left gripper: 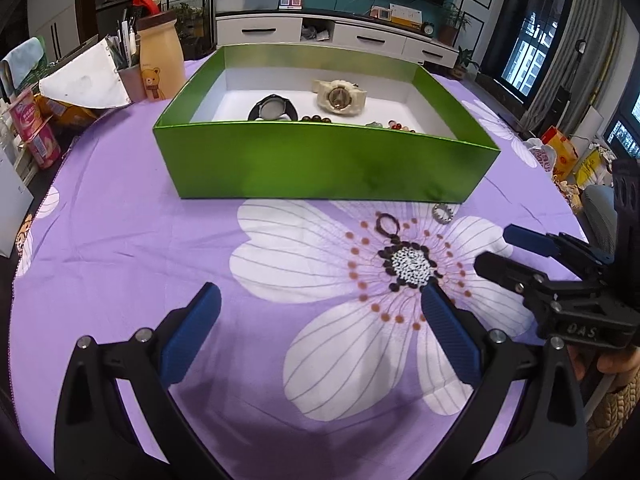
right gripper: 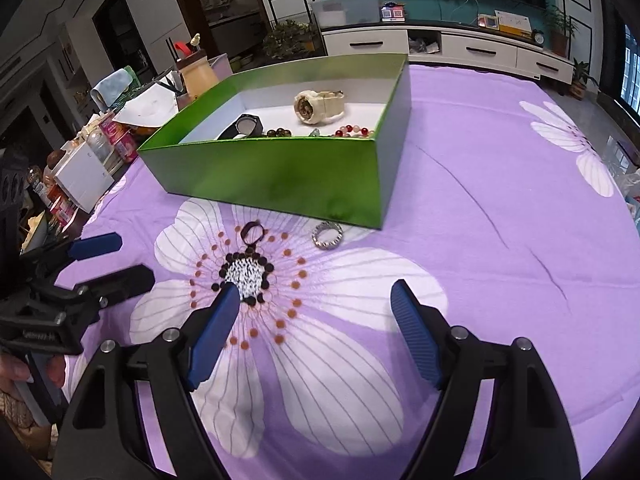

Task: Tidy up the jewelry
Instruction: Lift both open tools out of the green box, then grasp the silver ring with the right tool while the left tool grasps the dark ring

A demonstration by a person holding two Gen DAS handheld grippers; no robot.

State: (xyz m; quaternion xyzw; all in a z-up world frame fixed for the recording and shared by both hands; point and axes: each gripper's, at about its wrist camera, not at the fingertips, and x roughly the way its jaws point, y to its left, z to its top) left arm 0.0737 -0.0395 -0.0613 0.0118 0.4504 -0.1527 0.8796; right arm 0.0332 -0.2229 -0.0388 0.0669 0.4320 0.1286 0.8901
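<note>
Two rings are left out on the purple flower-print cloth (right gripper: 480,220), both just in front of the shiny green cardboard box (right gripper: 280,176). In the right wrist view the small dark ring (right gripper: 253,233) sits centre-left, at the top of the printed flower's dotted middle, and the chunky silver studded ring (right gripper: 327,235) lies to its right, near the box's front corner. In the left wrist view they show at centre-right, dark ring (left gripper: 387,224) and silver ring (left gripper: 443,213).

Already inside the box: cream plastic watch (right gripper: 318,107), black watch (right gripper: 246,125), dark bead bracelet (right gripper: 280,133) and red bead bracelet (right gripper: 354,131).

Left gripper (left gripper: 320,312) is spread wide, nothing in it. Right gripper (right gripper: 316,312) likewise, wide & empty, above the flower print.

Handling, as a guess: both rings look light, rigid and low to the cloth, prob. slippery under ribbed blue pads (right gripper: 416,340). Best bet is to pinch across the band from outside, w/ fingertips pressed down to the cloth. The cloth is soft and may bunch up.
</note>
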